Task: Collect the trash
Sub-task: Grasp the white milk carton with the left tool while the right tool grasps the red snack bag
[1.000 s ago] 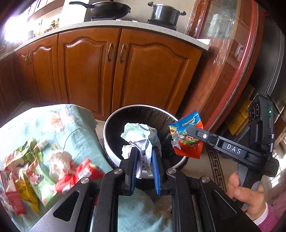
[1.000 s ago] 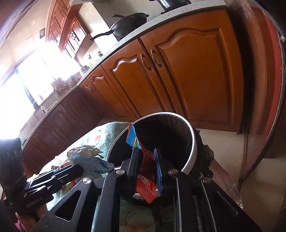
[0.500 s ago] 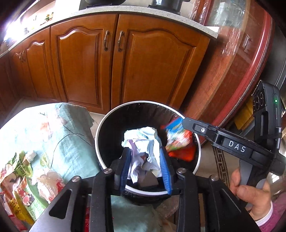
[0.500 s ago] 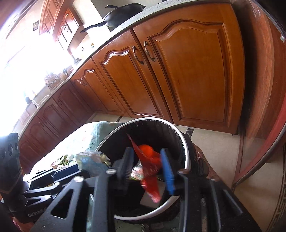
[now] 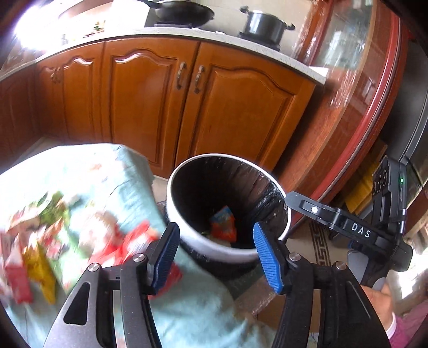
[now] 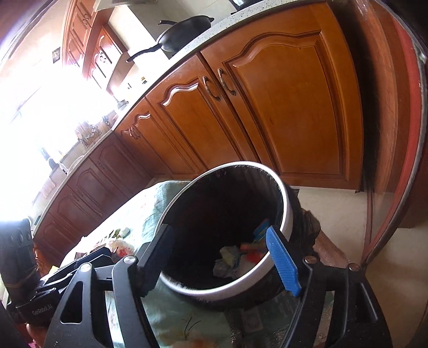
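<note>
A round bin (image 5: 275, 187) with a white rim and a black liner stands beside the cloth-covered table. At its bottom lie a red and blue snack packet (image 5: 223, 227) and a crumpled paper ball (image 6: 227, 261). My left gripper (image 5: 214, 235) hovers over the bin's near rim, jaws opening, nothing between them. My right gripper (image 6: 218, 235) hangs over the bin (image 6: 286, 214) too, jaws opening and empty. The right gripper's black body (image 5: 347, 230) shows at the right of the left wrist view. Several colourful wrappers (image 5: 40, 241) lie blurred on the cloth.
Wooden kitchen cabinets (image 5: 149, 101) stand behind the bin, with a pan (image 5: 184, 12) and a pot (image 5: 264, 24) on the counter. A curved glass-fronted cabinet (image 5: 355, 80) rises at the right. A pale green cloth (image 5: 112, 182) covers the table.
Both grippers let go: the paper ball left the left gripper and the snack packet left the right, and both now lie in the bin. Both pairs of jaws have spread wide.
</note>
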Demonstrator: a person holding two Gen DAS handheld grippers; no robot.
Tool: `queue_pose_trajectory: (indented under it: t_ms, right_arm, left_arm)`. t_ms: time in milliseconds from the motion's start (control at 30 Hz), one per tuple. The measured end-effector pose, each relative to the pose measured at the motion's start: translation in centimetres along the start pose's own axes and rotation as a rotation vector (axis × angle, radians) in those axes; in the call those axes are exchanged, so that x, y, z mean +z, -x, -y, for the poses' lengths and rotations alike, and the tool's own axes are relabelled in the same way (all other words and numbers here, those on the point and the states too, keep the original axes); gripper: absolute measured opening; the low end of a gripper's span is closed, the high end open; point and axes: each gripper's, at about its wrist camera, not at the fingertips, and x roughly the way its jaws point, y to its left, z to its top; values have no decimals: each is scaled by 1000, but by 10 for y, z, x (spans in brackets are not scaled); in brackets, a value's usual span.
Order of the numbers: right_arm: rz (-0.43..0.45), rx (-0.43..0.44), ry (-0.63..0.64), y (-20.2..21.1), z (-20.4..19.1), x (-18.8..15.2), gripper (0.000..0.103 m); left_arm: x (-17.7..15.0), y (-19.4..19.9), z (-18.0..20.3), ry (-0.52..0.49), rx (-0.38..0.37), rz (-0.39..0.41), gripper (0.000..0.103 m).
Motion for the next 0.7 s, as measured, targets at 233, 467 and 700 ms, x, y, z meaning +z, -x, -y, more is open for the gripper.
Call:
queue_pose_trajectory:
  t_ms: [233, 467, 700]
  right_arm:
    - [-2, 31, 28, 18, -27, -35, 77]
    - [-38, 66, 72, 20, -57, -64, 78]
    - [-81, 95, 118, 8, -85, -81, 78]
  left_arm:
    - [-40, 40, -19, 38, 28, 9, 57]
    - [-69, 77, -44, 73, 80, 7, 57]
    - [-88, 114, -74, 122, 127, 19, 57]
